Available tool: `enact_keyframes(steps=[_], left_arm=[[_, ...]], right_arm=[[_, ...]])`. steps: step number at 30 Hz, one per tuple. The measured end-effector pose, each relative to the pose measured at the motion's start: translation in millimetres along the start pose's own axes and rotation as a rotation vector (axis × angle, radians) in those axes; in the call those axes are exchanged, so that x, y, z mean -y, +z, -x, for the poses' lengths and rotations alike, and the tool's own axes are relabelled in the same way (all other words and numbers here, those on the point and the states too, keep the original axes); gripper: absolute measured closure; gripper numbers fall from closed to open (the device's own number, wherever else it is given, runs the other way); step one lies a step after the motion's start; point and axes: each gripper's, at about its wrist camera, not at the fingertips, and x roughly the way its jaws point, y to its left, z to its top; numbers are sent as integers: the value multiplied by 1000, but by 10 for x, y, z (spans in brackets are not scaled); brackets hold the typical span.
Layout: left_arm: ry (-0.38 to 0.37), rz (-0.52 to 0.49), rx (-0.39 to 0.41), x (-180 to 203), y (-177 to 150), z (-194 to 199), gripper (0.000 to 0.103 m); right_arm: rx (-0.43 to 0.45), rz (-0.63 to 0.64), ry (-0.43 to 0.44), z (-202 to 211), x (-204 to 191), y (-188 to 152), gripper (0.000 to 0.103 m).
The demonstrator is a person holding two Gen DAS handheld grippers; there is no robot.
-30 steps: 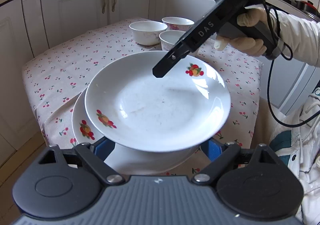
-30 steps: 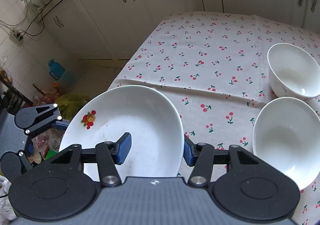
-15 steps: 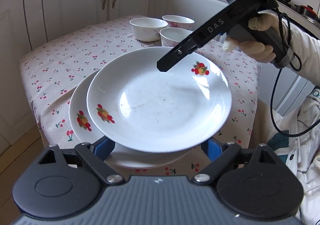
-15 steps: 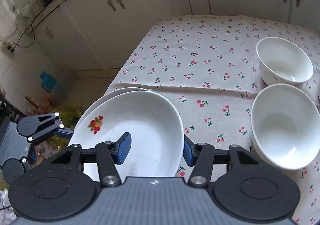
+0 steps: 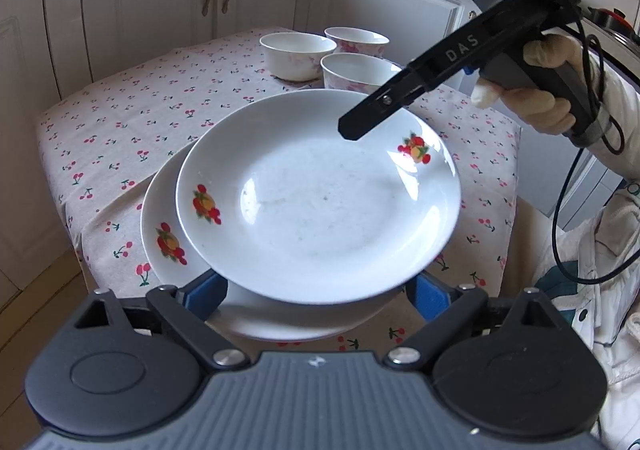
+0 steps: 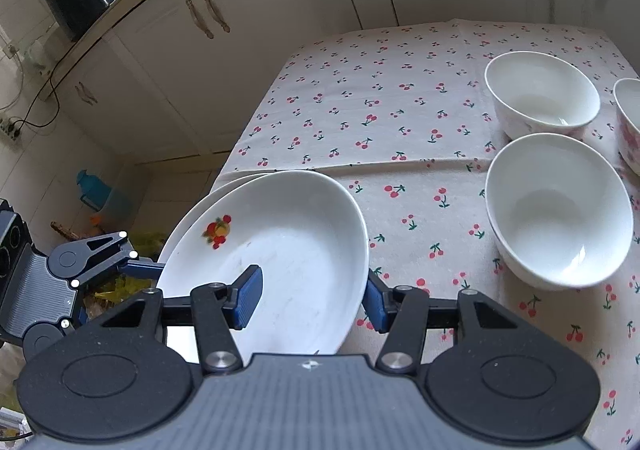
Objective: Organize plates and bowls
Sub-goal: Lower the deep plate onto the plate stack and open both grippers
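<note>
Currently, the cherry-print tablecloth (image 5: 160,110) carries the lower plate (image 5: 164,218) at its near edge and three white bowls (image 5: 298,54) at the far side. The upper plate (image 5: 320,194), tilted a second ago, now sits lower and nearly level over the lower plate, though offset. The right gripper (image 6: 312,298) pinches the upper plate's rim. The left gripper (image 5: 316,292) has just been widening, pads clear of both plates. Judgement: stacking is almost complete; release remains.

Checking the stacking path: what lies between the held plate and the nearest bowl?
Right wrist view: only bare cherry tablecloth between upper plate and nearest bowl.
</note>
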Motion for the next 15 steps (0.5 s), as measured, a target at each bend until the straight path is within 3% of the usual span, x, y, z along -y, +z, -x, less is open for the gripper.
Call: enact_keyframes(steps=[15], left_arm=[[14, -14, -62, -7, 76, -23, 6]], right_arm=[[13, -50, 20, 100, 36, -91, 44]])
